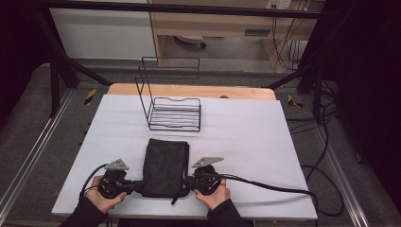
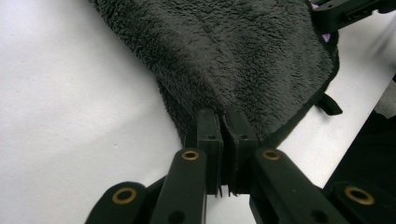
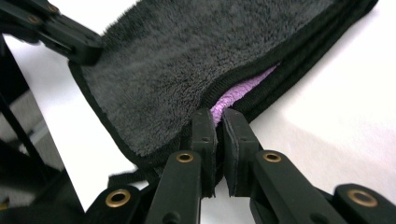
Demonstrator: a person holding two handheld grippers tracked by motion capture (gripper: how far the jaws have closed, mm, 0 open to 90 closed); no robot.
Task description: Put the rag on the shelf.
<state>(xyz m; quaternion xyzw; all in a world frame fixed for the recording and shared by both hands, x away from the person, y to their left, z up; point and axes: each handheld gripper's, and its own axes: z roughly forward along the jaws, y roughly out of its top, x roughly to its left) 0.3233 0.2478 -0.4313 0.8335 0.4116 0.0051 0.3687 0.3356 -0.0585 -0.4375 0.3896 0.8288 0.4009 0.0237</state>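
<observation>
Folded dark towel, near corners pinched, wire rack beyond

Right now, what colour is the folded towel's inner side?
Purple: the towel is dark grey outside, with purple lining peeking at the edge, clearest in the right gripper view.

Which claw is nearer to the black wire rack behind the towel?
Right, slightly. The right claw grips the folded dark grey fleece towel at its near right corner, more directly below the black wire rack; the left claw grips the near left corner.

A white sheet covers the desk. On it, a folded dark towel lies near. A black wire rack stands farther back.
</observation>
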